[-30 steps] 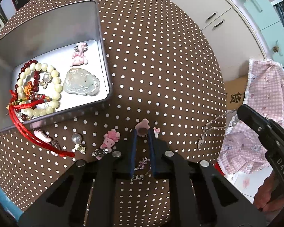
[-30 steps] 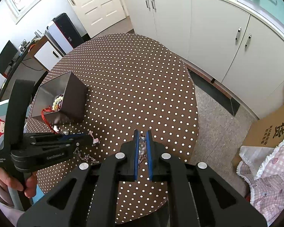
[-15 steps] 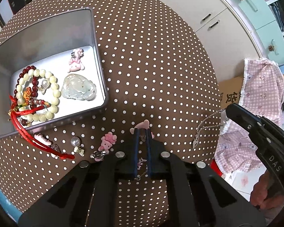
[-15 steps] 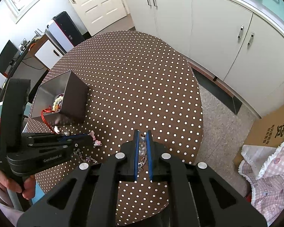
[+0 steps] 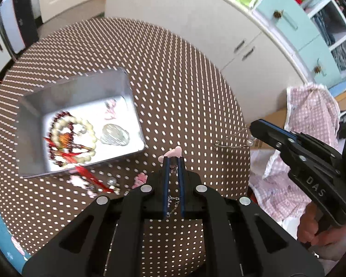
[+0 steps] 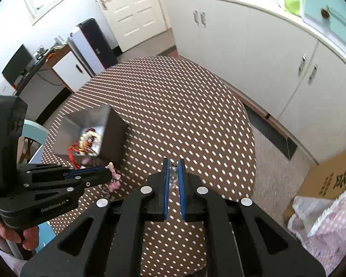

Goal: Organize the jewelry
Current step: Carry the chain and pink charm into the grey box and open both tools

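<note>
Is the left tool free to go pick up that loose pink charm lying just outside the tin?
Probably not yet. The left tool is shut on a pink charm with a chain, so the loose pink charm beside the tin must wait.

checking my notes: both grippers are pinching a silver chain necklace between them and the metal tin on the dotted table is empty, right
Not quite. The metal tin is not empty: the left wrist view shows a cream bead bracelet, a pale jade pendant and red cord inside. The rest holds: left gripper and right gripper each pinch the chain necklace.
</note>
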Tool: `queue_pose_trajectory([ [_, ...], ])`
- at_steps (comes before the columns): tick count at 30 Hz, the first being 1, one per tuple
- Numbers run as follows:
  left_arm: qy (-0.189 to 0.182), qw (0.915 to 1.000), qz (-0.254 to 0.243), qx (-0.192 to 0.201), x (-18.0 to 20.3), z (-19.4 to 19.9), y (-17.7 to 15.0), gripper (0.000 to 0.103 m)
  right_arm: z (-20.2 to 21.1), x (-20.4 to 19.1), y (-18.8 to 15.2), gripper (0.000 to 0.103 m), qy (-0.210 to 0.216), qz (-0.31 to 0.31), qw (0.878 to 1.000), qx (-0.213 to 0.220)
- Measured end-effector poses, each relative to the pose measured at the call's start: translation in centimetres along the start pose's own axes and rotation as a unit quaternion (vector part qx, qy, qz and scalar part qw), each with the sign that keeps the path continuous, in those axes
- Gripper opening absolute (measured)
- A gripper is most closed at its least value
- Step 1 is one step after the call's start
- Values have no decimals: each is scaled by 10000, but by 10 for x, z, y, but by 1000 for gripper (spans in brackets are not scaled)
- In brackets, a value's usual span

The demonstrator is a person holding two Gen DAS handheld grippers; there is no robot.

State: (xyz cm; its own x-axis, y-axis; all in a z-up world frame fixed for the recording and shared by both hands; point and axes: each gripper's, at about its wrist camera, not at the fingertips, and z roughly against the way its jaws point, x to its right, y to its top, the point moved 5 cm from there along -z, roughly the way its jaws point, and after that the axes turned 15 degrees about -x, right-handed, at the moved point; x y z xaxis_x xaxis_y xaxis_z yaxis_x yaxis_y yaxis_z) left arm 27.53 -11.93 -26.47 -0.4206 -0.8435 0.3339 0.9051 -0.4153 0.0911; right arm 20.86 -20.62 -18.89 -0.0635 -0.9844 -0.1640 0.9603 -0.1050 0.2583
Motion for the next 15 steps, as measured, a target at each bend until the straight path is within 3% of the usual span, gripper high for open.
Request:
queue_pose_trajectory([
  [8,20,9936,692,898,-37,65,-1,7,12,-57,32,7,252,820,9959,288],
  [15,94,9847,1267,1194,-76,90,-4,6,16,-114,55,7,658,1520,9852,447],
])
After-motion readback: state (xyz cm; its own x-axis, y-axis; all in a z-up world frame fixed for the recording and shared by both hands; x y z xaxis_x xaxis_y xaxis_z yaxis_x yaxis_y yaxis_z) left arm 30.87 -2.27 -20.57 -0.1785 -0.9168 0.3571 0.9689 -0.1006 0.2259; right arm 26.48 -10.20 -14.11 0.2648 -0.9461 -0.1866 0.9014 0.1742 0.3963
